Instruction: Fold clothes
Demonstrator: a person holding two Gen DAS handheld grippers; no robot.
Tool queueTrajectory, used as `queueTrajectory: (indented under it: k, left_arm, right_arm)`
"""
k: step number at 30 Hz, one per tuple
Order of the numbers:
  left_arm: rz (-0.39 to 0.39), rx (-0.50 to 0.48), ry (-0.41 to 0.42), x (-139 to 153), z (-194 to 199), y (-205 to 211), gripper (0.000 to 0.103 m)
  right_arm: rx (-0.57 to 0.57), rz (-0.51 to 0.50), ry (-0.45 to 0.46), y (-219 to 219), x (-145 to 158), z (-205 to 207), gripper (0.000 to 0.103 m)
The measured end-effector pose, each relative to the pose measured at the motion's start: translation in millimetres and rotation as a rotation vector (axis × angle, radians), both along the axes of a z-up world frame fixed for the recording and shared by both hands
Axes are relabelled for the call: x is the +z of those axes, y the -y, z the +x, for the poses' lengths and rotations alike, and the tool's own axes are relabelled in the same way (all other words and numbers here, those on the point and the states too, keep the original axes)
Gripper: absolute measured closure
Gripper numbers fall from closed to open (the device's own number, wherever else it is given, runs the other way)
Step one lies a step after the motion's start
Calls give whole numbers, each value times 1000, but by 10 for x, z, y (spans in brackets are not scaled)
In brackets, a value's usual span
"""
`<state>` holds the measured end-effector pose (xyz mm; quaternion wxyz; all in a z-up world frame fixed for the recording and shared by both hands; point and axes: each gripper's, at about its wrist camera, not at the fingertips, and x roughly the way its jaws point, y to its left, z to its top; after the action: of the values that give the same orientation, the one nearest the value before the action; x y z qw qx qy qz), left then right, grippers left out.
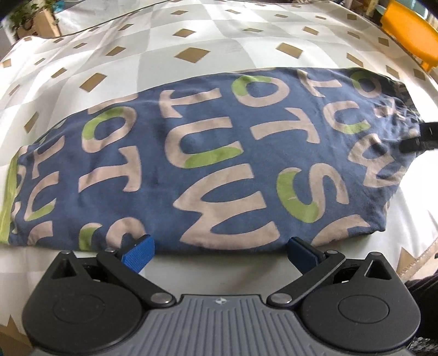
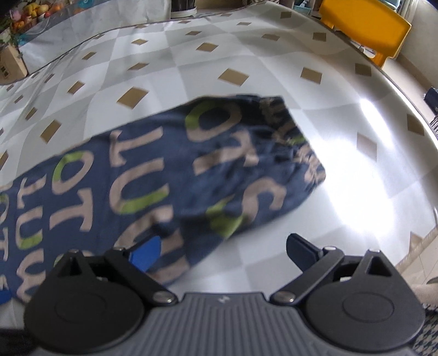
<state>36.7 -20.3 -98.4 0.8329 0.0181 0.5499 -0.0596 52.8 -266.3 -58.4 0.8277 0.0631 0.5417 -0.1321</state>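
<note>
A table covered in a glossy cloth (image 1: pixel 169 35) of grey and white diamonds with small tan squares fills both views, strong glare washing out its right side in the right wrist view.

Nearest in the left wrist view, the left gripper (image 1: pixel 220 253) has its blue-padded fingers (image 1: pixel 139 253) spread wide apart, pinching nothing. Its tips sit right at the near edge of a folded blue fabric garment (image 1: pixel 208 161) printed with large beige letters and lime-green accents. The garment lies flat on the cloth as a long band running left to right, directly ahead of the open jaws. A lime-green hem shows at its far left end, and its right end is bunched and wrinkled. There a dark object (image 1: pixel 418 139) reaches in from the right edge at the cloth; whether it touches cannot be told.

In the right wrist view, the right gripper (image 2: pixel 223 253) is likewise spread, holding nothing. Its left finger (image 2: pixel 145 253) hangs over the garment's (image 2: pixel 153 175) near edge, its right finger over bare tablecloth (image 2: pixel 273 68). The garment stretches away to the left, its rumpled end ahead of the jaws; this view is blurred.

Farther back, beyond the table's far right edge, stands an orange plastic chair back (image 2: pixel 361 30). At the far left are a potted plant (image 1: pixel 24 16) and a cardboard box (image 2: pixel 11 65).
</note>
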Motion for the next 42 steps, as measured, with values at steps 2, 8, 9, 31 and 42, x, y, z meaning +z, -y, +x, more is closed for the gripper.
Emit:
queueTrajectory:
  k: [2, 8, 9, 31, 42]
  left_arm:
    - [-7, 29, 17, 19, 7, -69, 0]
    - [-1, 142, 10, -26, 47, -331, 0]
    - [-12, 160, 2, -47, 51, -379, 0]
    - [21, 183, -15, -91, -103, -546, 0]
    - [40, 252, -33, -82, -196, -734, 0]
  right_arm:
    - [14, 6, -9, -71, -18, -75, 5]
    - [109, 16, -42, -377, -103, -252, 5]
    - [121, 19, -48, -415, -117, -269, 5]
    - [130, 42, -128, -592, -329, -456, 2]
    - [104, 41, -113, -598, -342, -471, 0]
